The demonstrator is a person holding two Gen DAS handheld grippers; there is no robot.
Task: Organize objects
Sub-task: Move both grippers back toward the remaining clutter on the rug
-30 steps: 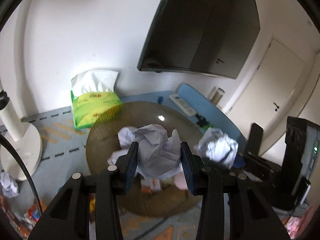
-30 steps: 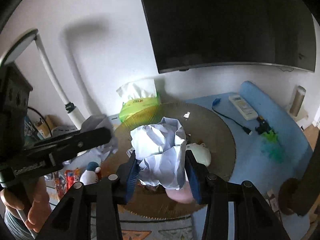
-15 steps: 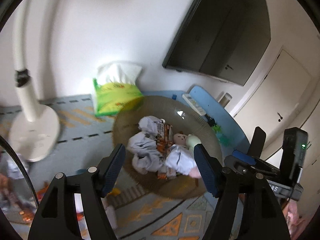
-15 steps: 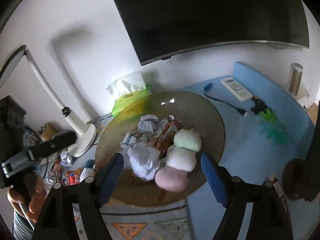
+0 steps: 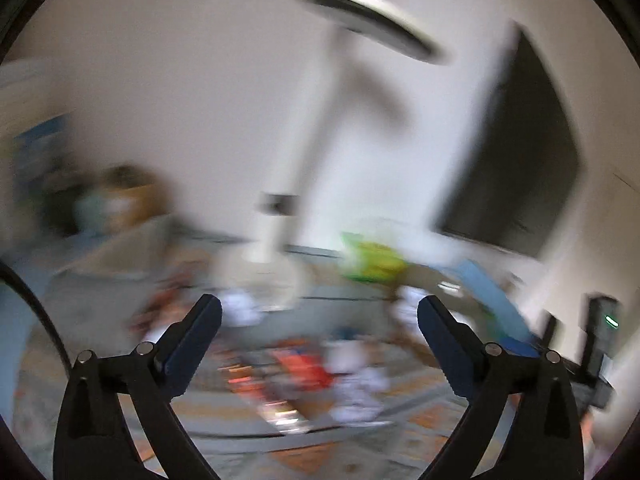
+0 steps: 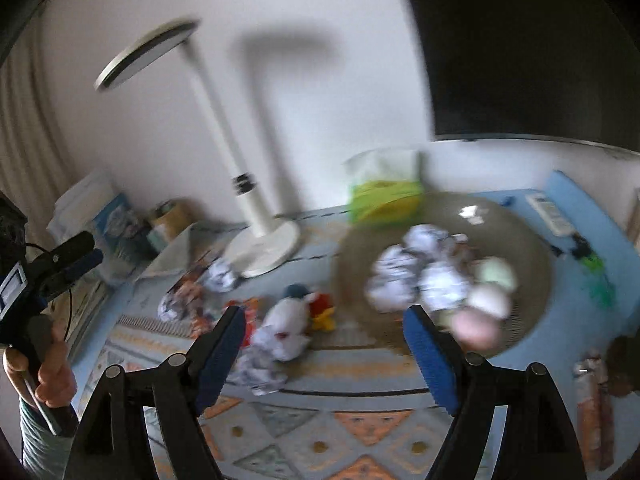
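- On the desk's right side, we are seeing the round tray (image 6: 532, 240) holding crumpled paper balls (image 6: 416, 276) and soft toys.
- We are holding the left gripper (image 5: 319, 322) and right gripper (image 6: 325, 330) with jaws wide apart, gripping nothing.
- We are judging the next pick to be the loose paper (image 6: 260, 368) and plush toy (image 6: 290, 312) left of the tray.

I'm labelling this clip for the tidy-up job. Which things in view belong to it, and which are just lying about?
Job:
round tray
paper balls in tray
pastel plush in tray
loose paper ball
white plush toy
both open grippers

Lying about:
desk lamp
tissue pack
remote
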